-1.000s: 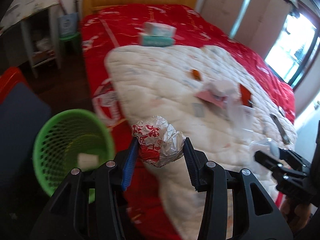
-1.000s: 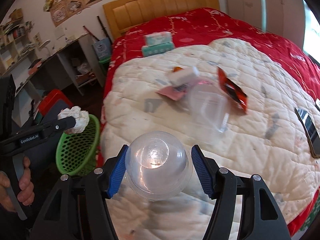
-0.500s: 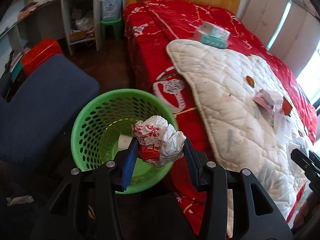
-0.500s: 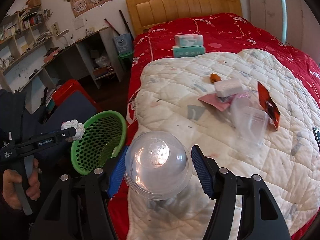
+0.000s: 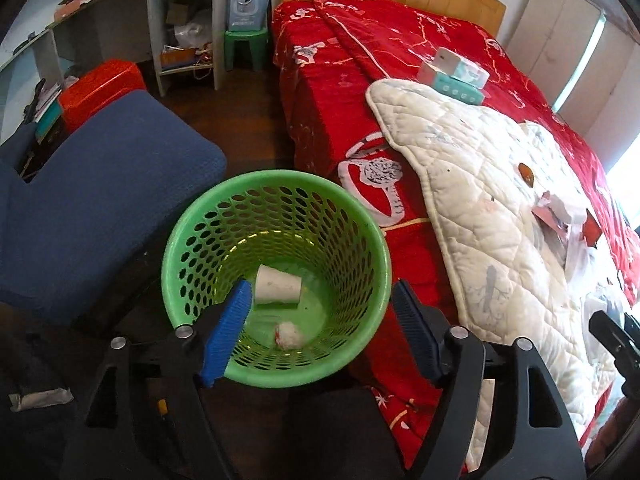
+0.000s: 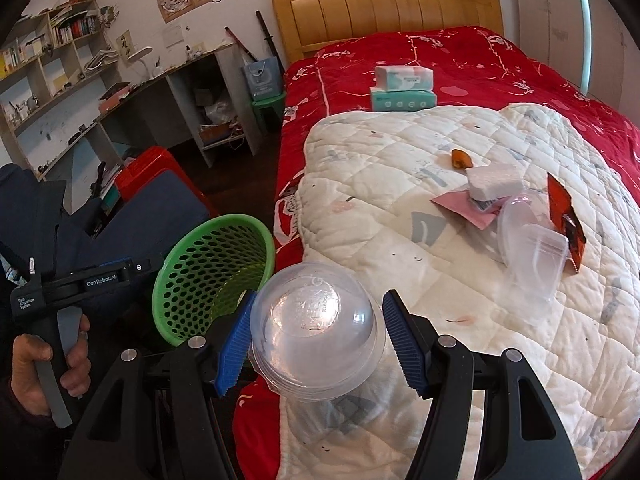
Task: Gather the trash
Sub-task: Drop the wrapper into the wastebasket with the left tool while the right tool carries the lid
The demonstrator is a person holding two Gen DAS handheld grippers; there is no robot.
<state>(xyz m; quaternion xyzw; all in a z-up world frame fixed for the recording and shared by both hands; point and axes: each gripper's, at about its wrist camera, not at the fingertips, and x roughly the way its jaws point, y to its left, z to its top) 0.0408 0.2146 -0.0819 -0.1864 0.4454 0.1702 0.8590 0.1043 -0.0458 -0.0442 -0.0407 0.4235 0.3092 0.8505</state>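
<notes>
Your left tongs point(image 5: 322, 322) are opening, empty, over the green basket point(image 5: 372, 240), where a crumpled wrapper point(image 5: 289, 335) and paper cup point(image 5: 277, 285) lie. Your right tongs point(image 6: 316, 340) grip a clear domed lid point(image 6: 316, 330) above the bed's quilt point(image 6: 400, 184). Remaining litter point(image 6: 532, 236) overlaps there; the clear pieces are hard to separate.

Our left gripper point(image 5: 320, 334) and right gripper point(image 6: 318, 344) share black frames, silver screws, ribbed blue pads point(image 5: 226, 336); white "GenRobot.AI" lettering lower left.
</notes>
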